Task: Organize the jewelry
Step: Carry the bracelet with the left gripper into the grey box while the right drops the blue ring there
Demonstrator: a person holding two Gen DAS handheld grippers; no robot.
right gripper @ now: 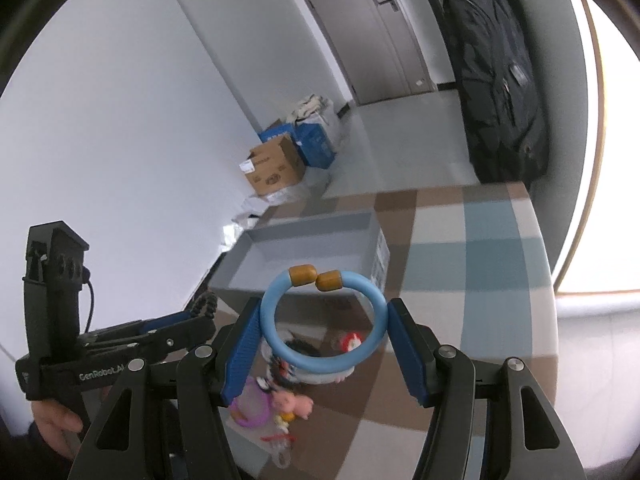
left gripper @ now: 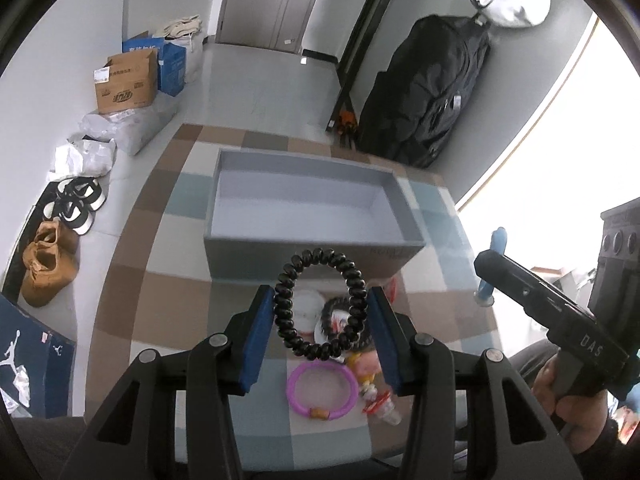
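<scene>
Nearest to me, my left gripper pinches a black spiral coil hair tie between its blue pads, the loop standing upright and stretched between the jaws. My right gripper clamps a pale blue plastic bangle with two amber end beads the same way, beads uppermost. Both hang above the checked brown, blue and cream tablecloth, over the heap not yet sorted: a purple plastic bangle with an amber bead, a small pink pig charm, and a white round dish holding another dark coil.

Just beyond the heap stands the open grey rectangular box, its floor bare, so I judge the sorting barely begun. To do this well, I should carry each ring over the near wall, lower it close to the floor, then part the jaws, setting the two apart so they do not tangle.

Both tools point forward and tilt downward, the right one held to the right of the left and a little nearer the window.
</scene>
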